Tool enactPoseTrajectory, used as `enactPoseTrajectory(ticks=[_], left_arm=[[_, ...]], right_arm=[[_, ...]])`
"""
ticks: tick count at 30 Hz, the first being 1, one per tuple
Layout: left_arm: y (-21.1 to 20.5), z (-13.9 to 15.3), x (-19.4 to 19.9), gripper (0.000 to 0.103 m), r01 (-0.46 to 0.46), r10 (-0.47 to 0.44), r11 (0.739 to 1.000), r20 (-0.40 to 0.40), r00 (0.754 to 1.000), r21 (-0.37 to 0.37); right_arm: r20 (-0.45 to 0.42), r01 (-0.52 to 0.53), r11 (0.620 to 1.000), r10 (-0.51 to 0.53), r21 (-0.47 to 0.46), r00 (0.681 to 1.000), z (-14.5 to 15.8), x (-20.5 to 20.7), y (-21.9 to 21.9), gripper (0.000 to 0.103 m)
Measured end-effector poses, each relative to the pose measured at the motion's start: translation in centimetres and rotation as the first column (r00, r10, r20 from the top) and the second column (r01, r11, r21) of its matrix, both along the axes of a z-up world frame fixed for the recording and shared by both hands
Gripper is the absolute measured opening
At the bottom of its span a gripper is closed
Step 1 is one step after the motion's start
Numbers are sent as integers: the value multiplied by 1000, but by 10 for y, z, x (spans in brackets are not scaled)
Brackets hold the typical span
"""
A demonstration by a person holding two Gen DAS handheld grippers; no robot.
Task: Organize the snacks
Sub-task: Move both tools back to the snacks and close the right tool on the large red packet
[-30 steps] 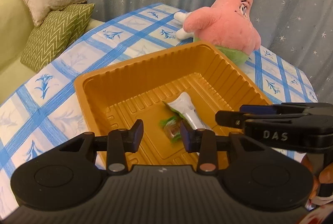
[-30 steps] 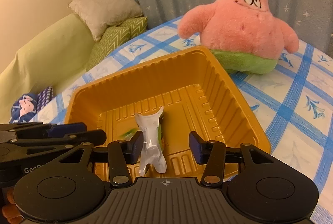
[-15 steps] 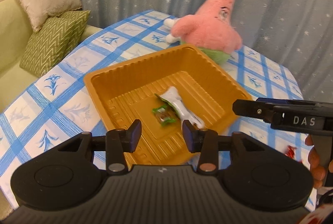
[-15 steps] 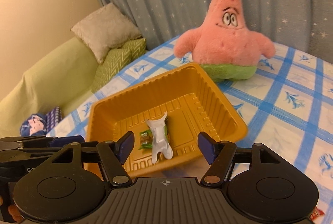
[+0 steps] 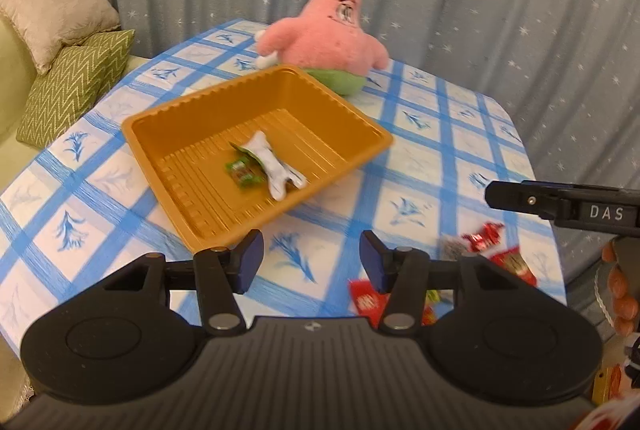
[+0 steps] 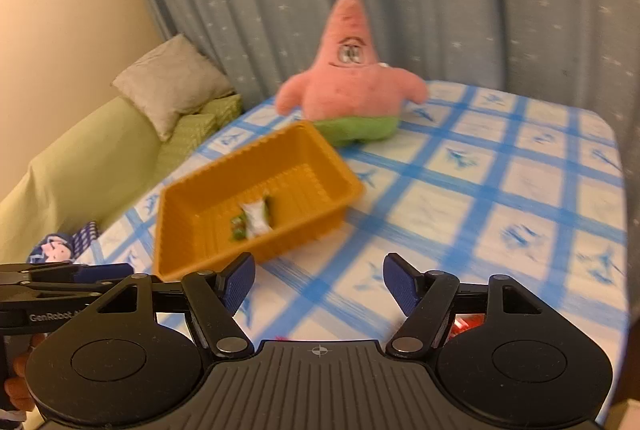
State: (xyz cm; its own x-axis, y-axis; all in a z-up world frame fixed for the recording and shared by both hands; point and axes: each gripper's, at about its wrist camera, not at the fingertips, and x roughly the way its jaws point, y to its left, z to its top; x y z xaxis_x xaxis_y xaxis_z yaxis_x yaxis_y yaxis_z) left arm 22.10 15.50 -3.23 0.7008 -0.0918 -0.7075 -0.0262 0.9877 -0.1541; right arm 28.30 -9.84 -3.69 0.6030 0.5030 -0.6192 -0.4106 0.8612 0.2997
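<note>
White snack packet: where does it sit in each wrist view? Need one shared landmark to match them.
Left wrist: white snack packet lies on the floor of the orange tray, centre-left of the picture, beside a small green-wrapped snack.
Right wrist: same packet in the tray, left of centre and blurred.
Shared landmark: pink star plush standing behind the tray.

Tray (image 5: 168, 134) sits mid-table (image 5: 460, 158), two snacks (image 5: 264, 162) inside. Plush (image 5: 332, 34) just behind tray. Loose snacks (image 5: 484, 236) on table near right of tray. Cushions (image 5: 68, 42) off left.
</note>
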Motion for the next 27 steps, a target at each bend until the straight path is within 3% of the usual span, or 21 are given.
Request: enactPoseTrajectory(ticks=[14, 27], left_arm=[[-54, -18, -42, 50, 33, -32, 999, -55, 998, 18], [-67, -29, -53, 50, 19, -14, 998, -84, 996, 60]], right_arm=[[-55, 81, 993, -86, -80, 995, -21, -63, -79, 71], [-93, 109, 988, -119, -110, 988, -44, -58, -106, 71]])
